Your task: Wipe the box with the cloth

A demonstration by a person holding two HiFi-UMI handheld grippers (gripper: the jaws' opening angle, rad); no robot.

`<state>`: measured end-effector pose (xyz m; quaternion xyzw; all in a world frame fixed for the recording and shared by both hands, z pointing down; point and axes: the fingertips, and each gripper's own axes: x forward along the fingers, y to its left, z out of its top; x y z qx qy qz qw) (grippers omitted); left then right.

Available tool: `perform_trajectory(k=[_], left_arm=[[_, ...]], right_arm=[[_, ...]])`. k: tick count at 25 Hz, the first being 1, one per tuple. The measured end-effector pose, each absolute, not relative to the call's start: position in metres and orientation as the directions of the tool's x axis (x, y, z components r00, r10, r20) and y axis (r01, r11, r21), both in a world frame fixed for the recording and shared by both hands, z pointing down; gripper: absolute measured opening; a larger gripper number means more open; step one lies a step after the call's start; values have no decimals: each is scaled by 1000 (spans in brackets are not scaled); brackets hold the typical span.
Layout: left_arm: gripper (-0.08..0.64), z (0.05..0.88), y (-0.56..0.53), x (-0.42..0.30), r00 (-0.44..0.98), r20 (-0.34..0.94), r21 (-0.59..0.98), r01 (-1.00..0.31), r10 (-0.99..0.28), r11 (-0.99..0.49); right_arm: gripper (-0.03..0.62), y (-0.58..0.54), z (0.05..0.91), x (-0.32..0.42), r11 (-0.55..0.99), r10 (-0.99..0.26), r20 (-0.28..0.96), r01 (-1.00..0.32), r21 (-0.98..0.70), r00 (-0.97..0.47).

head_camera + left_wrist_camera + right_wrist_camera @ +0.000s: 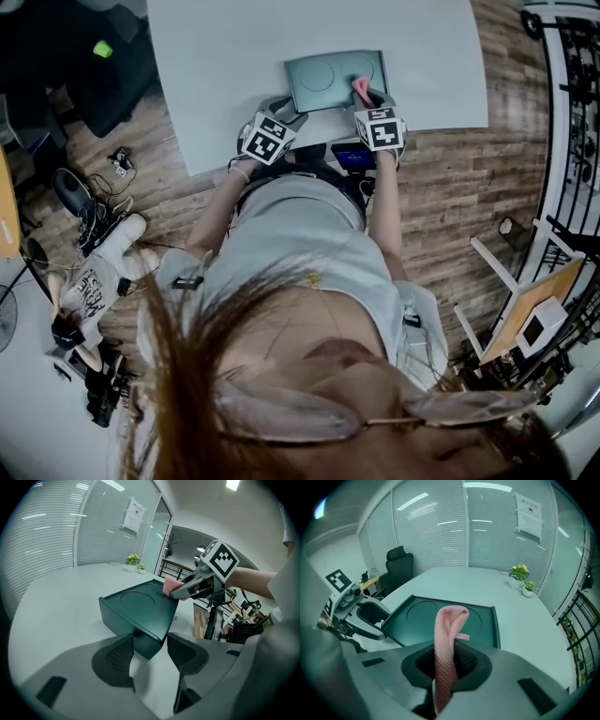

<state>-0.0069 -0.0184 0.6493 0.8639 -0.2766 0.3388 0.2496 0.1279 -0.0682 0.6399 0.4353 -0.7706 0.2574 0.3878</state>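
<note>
From the head view, the wiping looks set up but hardly under way. The right gripper (368,97) holds the pink cloth (360,88) over the near right part of the teal box (334,79). The left gripper (284,111) sits at the box's near left corner on the pale table (216,66). In the left gripper view, the left gripper (150,640) has its jaws spread, and a corner of the box (140,606) stands between them. There is a clear gap on one side, so the corner appears bracketed rather than clamped. Beyond that corner, the right gripper (179,592) presses the cloth (168,585) at the far edge of the box top. In the right gripper view, the right gripper (452,646) is pinched on the cloth (450,625), which rises from between the jaws and folds over just ahead of them. The box (483,618) lies directly in front, a shallow dark green tray-like top with a raised rim and two round recesses. The left gripper (370,615) is open at its left side. The next move probably calls for closing on the corner to steady the box, then dragging the cloth across the top and into the recesses.
</note>
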Motion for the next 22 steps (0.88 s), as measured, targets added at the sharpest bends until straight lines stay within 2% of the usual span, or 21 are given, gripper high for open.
perform_trajectory(k=[22], left_arm=[[224,651,-18,-6,615,726,249,-652,-308,-717]], right_arm=[[38,-53,640,51,639,-332,817,-750,-173,-472]])
